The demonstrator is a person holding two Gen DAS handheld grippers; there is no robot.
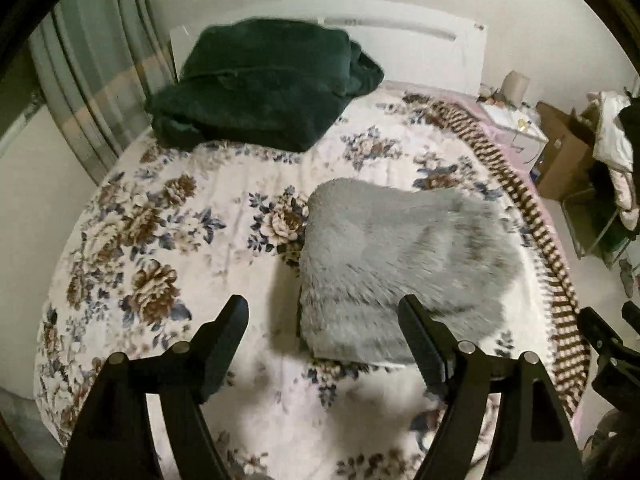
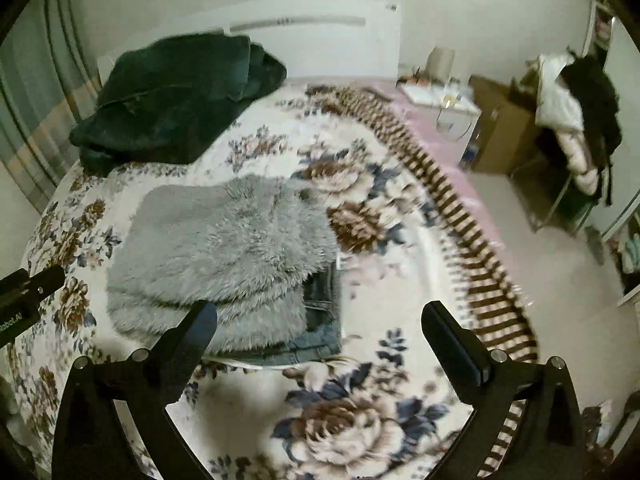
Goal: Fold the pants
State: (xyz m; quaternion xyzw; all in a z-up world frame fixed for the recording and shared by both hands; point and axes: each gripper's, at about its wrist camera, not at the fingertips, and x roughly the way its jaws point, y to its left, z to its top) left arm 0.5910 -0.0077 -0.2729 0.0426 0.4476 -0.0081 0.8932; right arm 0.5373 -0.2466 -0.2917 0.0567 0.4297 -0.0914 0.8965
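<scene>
Right wrist view alone shows denim under the folded grey fleecy pants (image 2: 220, 256), mid floral bedspread (image 2: 360, 432). Your left gripper (image 1: 322, 314) and right gripper (image 2: 320, 320) hover near them, jaws wide, empty.

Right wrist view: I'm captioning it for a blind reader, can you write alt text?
Folded fuzzy grey pants, denim outer side showing at one edge, lie on a floral bedspread. The open right gripper hovers just in front, holding nothing. A dark green blanket sits near the headboard.
</scene>
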